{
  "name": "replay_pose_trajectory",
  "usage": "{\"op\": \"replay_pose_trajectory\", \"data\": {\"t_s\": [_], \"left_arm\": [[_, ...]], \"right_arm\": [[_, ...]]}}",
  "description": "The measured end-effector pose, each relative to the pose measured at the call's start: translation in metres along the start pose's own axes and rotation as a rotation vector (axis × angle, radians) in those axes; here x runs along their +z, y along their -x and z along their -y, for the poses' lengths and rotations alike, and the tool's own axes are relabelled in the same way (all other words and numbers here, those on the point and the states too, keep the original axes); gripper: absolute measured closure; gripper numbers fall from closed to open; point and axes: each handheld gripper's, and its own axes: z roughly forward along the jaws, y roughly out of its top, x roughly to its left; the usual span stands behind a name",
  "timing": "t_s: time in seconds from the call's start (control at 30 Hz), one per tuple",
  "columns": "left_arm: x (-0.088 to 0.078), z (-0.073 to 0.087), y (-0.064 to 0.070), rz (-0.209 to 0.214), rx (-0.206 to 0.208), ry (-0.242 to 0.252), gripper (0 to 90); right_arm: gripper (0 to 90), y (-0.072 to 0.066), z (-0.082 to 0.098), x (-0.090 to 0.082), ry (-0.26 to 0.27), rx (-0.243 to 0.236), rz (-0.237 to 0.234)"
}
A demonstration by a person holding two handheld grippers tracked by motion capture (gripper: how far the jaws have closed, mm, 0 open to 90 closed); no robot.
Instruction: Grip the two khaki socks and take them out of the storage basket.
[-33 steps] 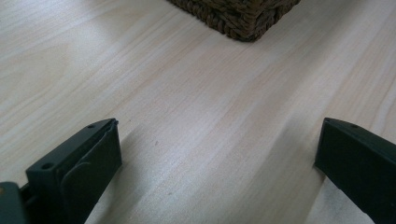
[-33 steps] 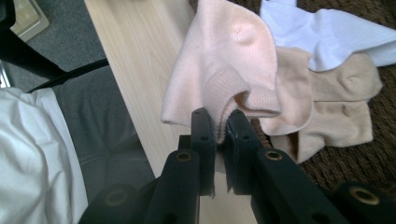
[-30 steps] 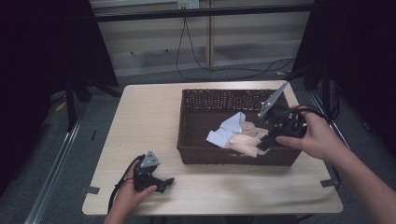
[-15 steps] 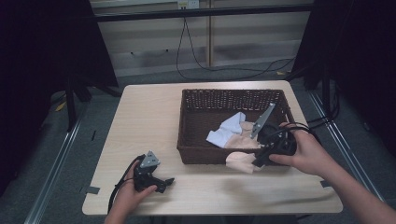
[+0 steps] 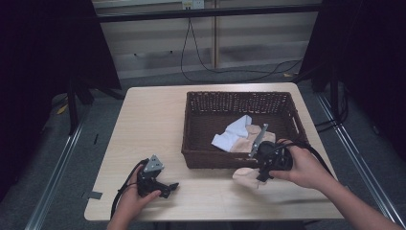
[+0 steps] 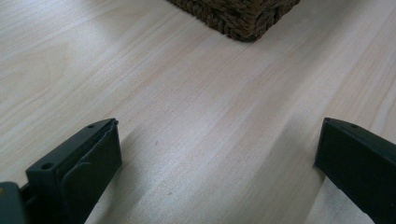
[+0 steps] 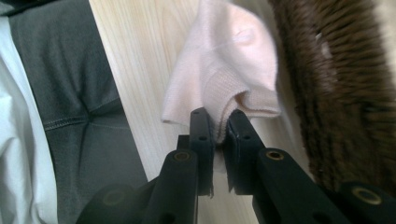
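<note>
My right gripper (image 7: 218,122) is shut on a fold of a pale pink knitted cloth (image 7: 224,70). In the high view that pink cloth (image 5: 244,176) touches the table just in front of the brown wicker basket (image 5: 194,143), with the right gripper (image 5: 262,175) above it. More cloths lie inside the basket: a light blue one (image 5: 230,136) and a beige one (image 5: 246,142). My left gripper (image 5: 168,187) rests on the table at the front left, jaws wide apart, and nothing but bare wood lies between its fingers (image 6: 88,158).
The light wooden table (image 5: 153,120) has free room left of the basket and along its front edge. A basket corner (image 6: 238,18) lies ahead of the left gripper. Cables trail from both grippers. The person's lap (image 7: 65,93) is beyond the table's edge.
My right gripper has carried the pink cloth out of the basket, over its front wall, and down to the table in front of it. The left gripper has stayed put.
</note>
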Motion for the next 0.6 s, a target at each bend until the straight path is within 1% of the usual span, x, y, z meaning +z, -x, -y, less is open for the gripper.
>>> {"op": "replay_pose_trajectory", "data": {"t_s": [0.07,0.1,0.17,0.23,0.27,0.3,0.33,0.37,0.4,0.43,0.47,0.5,0.53,0.57,0.6], "left_arm": [[0.0,0.0,0.0,0.0,-0.003,0.002,0.0],[0.0,0.0,0.0,0.0,-0.001,0.001,0.0],[0.0,0.0,0.0,0.0,-0.001,0.001,0.0],[0.0,0.0,0.0,0.0,0.0,0.001,0.0],[0.0,0.0,0.0,0.0,-0.001,0.001,0.0],[0.0,0.0,0.0,0.0,0.0,0.0,0.0],[0.0,0.0,0.0,0.0,-0.001,0.001,0.0],[0.0,0.0,0.0,0.0,0.0,0.001,0.0],[0.0,0.0,0.0,0.0,-0.001,0.001,0.0],[0.001,0.0,0.001,-0.001,-0.01,0.008,0.0],[0.0,0.0,0.0,0.0,0.001,-0.001,0.0],[0.0,0.0,0.0,0.0,-0.003,0.002,0.0],[0.0,0.0,0.0,0.0,-0.001,0.001,0.0],[0.0,0.0,0.001,-0.001,-0.01,0.007,0.0],[0.0,0.0,0.001,-0.001,-0.01,0.007,0.0]], "right_arm": [[81.8,0.001,0.0,0.006,-0.012,-0.009,0.006],[80.8,0.001,0.0,0.008,-0.021,-0.001,0.004],[77.2,0.0,-0.001,0.011,-0.023,0.006,0.016],[75.0,0.001,-0.001,0.01,-0.025,-0.001,0.004],[73.0,0.001,-0.001,0.008,-0.007,0.0,-0.002],[71.2,0.0,0.0,0.006,0.004,0.015,-0.007],[68.0,0.002,0.001,0.003,0.006,0.005,-0.018],[65.9,0.003,0.003,-0.001,0.024,0.021,-0.018],[63.9,0.004,0.004,-0.005,0.04,0.017,-0.012],[63.0,0.004,0.006,-0.009,0.054,0.033,-0.014],[60.2,0.004,0.007,-0.015,0.061,0.038,-0.012],[58.7,0.004,0.007,-0.019,0.072,0.041,-0.015],[58.4,0.004,0.007,-0.025,0.088,0.035,-0.021],[57.1,0.003,0.007,-0.03,0.094,0.044,-0.027],[55.2,0.002,0.006,-0.036,0.1,0.046,-0.024]]}}
